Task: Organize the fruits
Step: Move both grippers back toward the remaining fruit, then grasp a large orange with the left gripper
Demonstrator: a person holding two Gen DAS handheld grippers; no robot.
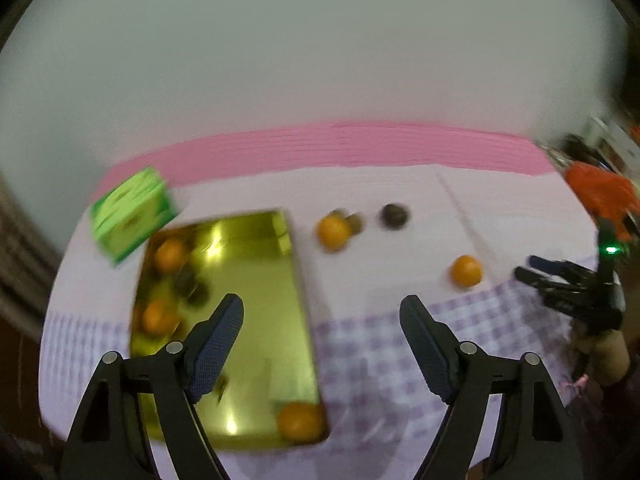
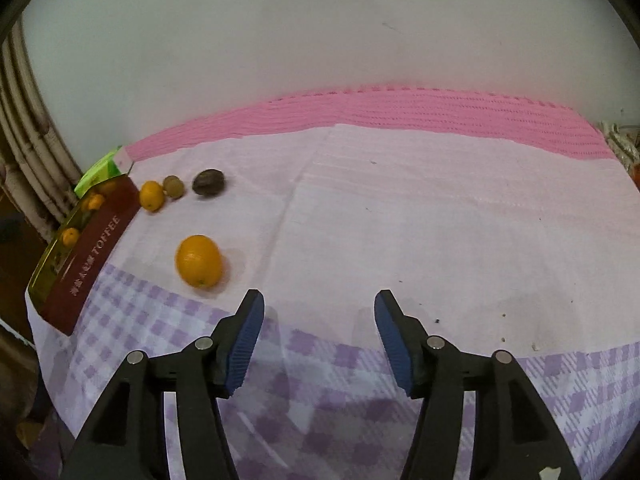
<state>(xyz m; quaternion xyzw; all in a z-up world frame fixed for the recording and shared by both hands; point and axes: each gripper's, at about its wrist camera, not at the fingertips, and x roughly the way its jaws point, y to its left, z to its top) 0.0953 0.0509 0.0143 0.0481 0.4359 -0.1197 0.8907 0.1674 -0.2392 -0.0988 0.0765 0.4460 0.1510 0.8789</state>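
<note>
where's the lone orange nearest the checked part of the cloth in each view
Left wrist: the lone orange sits right of centre, beyond the right finger, just above the checked band.
Right wrist: it lies left of centre, beyond the left finger.
Shared landmark: the gold toffee tin, left of the orange in both.

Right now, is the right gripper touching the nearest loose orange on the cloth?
Apart. The right wrist view shows the right gripper open and empty, with bare tablecloth between its left fingertip and the orange.
</note>
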